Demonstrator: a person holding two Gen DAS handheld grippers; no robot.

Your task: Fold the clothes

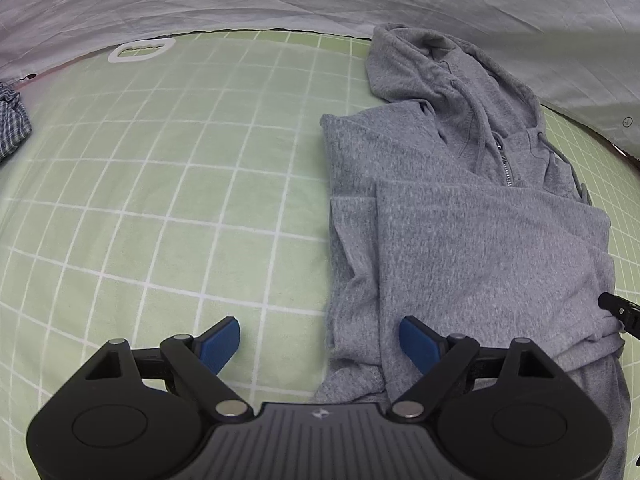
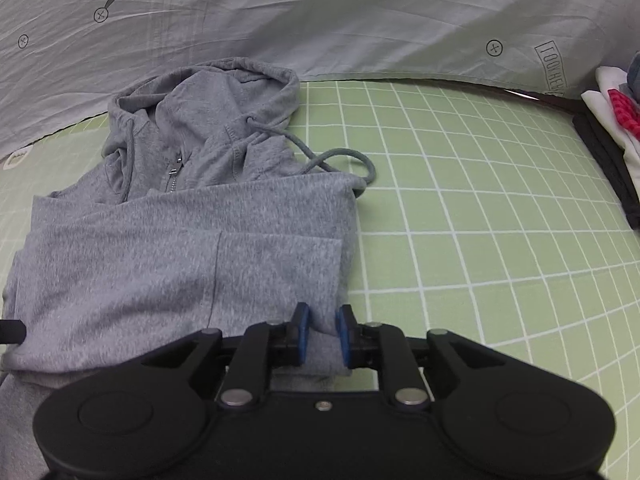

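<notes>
A grey zip hoodie (image 1: 460, 232) lies on the green grid mat (image 1: 160, 200), sleeves folded across its front, hood toward the far edge. My left gripper (image 1: 320, 338) is open; its left pad is over bare mat and its right pad over the hoodie's lower left edge. In the right wrist view the hoodie (image 2: 168, 248) fills the left half. My right gripper (image 2: 323, 320) has its pads narrowly apart around a fold of the hoodie's lower right edge. The tip of the right gripper (image 1: 622, 314) shows at the right of the left wrist view.
A white plastic handle-like piece (image 1: 141, 50) lies at the mat's far left edge. A plaid garment (image 1: 12, 120) sits at the far left. A stack of folded clothes (image 2: 616, 136) sits at the right. A pale printed sheet (image 2: 360, 12) hangs behind the mat.
</notes>
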